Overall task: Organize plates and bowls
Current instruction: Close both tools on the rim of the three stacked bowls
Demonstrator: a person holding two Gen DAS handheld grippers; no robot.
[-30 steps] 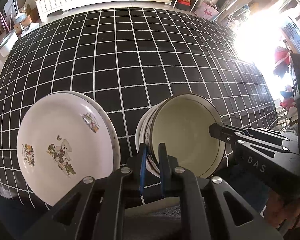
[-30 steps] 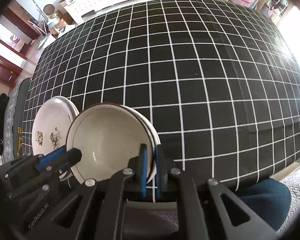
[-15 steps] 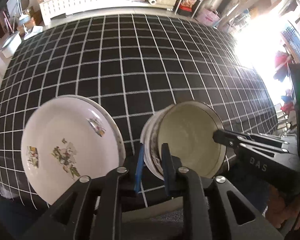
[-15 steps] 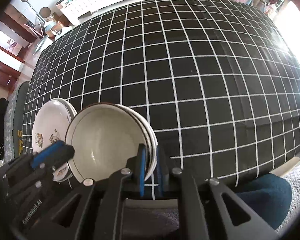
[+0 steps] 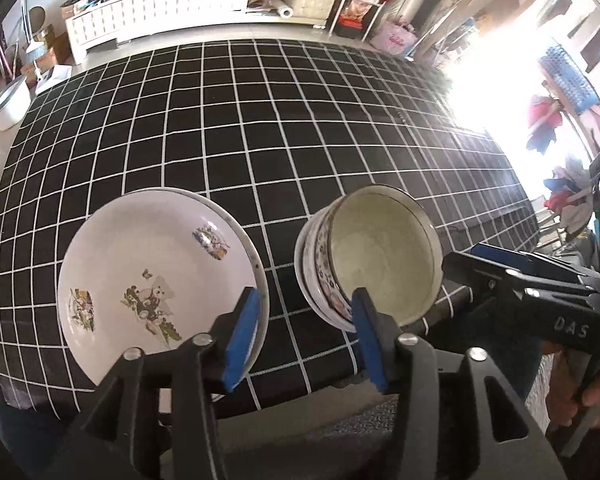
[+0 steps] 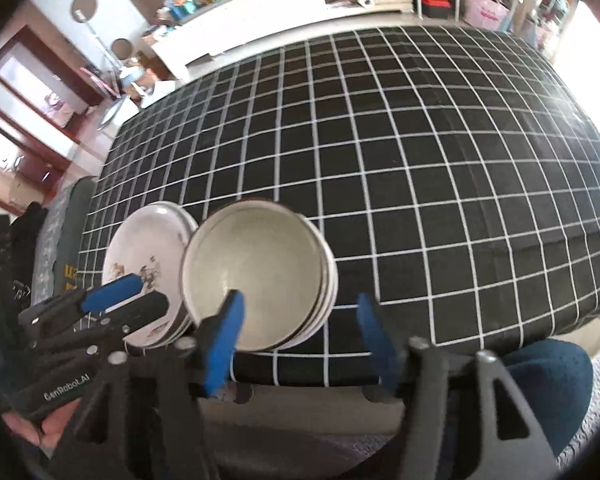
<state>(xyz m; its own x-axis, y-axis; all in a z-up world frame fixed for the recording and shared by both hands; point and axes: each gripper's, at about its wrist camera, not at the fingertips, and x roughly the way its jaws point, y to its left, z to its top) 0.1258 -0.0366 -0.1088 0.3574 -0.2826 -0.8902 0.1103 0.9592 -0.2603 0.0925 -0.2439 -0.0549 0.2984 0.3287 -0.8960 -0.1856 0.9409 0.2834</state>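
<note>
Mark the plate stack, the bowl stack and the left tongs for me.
plate stack [image 5: 140, 264]: left wrist view, face of the top plate.
bowl stack [image 5: 380, 256]: left wrist view, inside of the top bowl.
left tongs [image 5: 304, 316]: left wrist view, midway between the fingertips.

A black tablecloth [image 5: 260, 140] with a white grid covers the table. Beyond its far edge stands a long white cabinet [image 5: 160, 8], with a paper roll [image 5: 286, 12] beside it.
</note>
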